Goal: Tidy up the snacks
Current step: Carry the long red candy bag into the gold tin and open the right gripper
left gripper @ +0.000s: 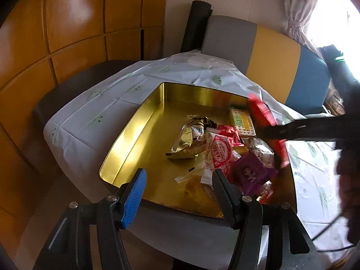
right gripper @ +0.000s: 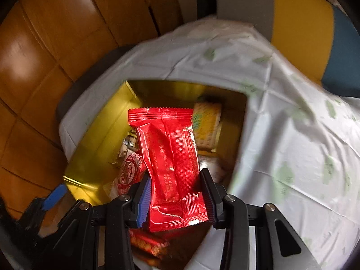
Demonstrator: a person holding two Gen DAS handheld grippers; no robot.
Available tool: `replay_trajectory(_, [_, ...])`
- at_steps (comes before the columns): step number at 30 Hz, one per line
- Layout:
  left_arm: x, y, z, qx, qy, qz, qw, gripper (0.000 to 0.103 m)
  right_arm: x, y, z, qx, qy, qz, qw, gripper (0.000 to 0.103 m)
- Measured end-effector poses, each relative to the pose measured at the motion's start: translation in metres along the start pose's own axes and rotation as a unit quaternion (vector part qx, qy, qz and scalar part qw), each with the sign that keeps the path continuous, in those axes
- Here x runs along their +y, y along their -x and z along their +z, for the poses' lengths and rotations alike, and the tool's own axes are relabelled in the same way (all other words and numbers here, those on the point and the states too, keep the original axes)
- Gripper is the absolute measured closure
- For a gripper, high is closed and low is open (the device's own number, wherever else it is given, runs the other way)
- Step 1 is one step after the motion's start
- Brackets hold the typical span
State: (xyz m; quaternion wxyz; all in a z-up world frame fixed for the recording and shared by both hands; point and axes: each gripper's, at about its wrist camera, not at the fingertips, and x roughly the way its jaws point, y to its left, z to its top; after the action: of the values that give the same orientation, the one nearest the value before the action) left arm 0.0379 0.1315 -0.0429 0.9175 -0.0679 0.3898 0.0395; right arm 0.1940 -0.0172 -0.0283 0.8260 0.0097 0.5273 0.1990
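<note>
Closest to the right wrist camera, the right gripper (right gripper: 175,199) is clamped on a red packet (right gripper: 172,157), its blue-ribbed pads pressing the wrapper's lower half from both sides so that the plastic pinches in at the waist (the jaws stand only as far apart as the packet is wide). The packet hangs lengthwise between the fingers, its serrated top edge pointing away from the camera, over the inside of a gold tin (right gripper: 99,135). In the left wrist view, the left gripper (left gripper: 177,193) hovers at the tin's near edge with its jaws apart and nothing between them; one blue pad (left gripper: 135,199) shows on the left finger, and no pad touches a snack. Just past those fingertips lies a clear-wrapped yellow cake (left gripper: 195,186), then a purple packet (left gripper: 252,173) to its right, a red-and-white packet (left gripper: 219,151) beside it, and a gold foil wrapper (left gripper: 191,137) nearer the tin's middle. Farther back, against the tin's right side, sits a yellow cracker pack (left gripper: 243,121). The snacks crowd the right half of the tin; its left half is bare gold metal. The tin rests on a white tablecloth (left gripper: 108,103) with pale green marks, and beyond the table stands a chair (left gripper: 276,58) banded in grey, yellow and blue.
</note>
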Motion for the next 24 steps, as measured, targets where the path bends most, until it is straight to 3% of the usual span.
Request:
replay_trajectory(3, [0.0,-0.001,0.0,0.002,-0.002,0.001,1.0,0.042,0.008,-0.035,-0.001,0.033,0.014,-0.016,0.999,0.06])
replay_trajectory(6, [-0.002,-0.002,0.0,0.0,-0.009,0.005,0.9999,0.042,0.013,-0.044,-0.005,0.027,0.027,-0.03,0.999,0.059])
replay_trajectory(14, [-0.006,-0.002,0.0,-0.002,-0.015,0.006,0.9999,0.042,0.015,-0.032,-0.013,0.006,0.031,-0.018,0.999,0.057])
replay_trajectory(24, [-0.009,0.003,0.002,-0.007,-0.014,0.017,0.9997,0.038,0.018,-0.009,-0.025,-0.041,0.027,0.0,0.999,0.046])
